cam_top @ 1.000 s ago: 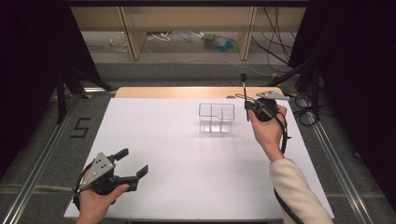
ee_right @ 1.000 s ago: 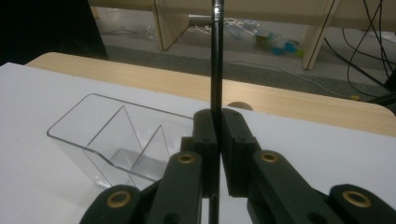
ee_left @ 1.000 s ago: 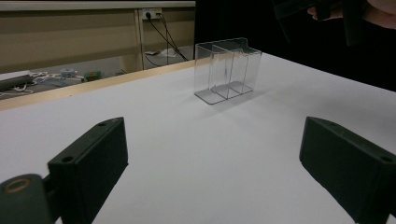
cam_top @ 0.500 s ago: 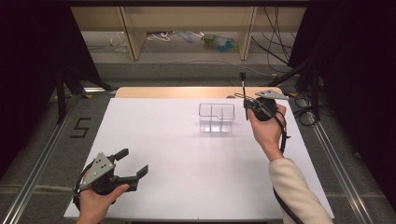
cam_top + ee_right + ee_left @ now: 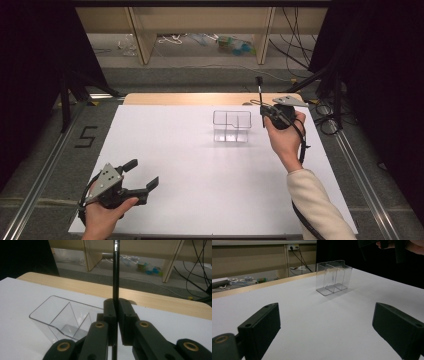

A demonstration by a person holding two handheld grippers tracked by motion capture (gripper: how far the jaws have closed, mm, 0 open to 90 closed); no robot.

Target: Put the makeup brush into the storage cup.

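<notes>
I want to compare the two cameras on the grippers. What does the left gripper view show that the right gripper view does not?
Left gripper view: the left gripper, its fingers wide apart over the white table, and the other hand farther off. Right gripper view: the right gripper shut on a thin black rod, upright, beside the clear container. Both views share the container, which has a divider inside, and the table.

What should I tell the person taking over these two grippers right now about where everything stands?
Right gripper: shut on a thin black rod, held upright beside the clear plastic divided container, on its right in the high view.
Left gripper: open, holding nothing, low over the white table sheet at the near left.
Done: rod picked up.
Left: the rod is not yet in the container; placing it in a compartment looks like the likely next step.
</notes>
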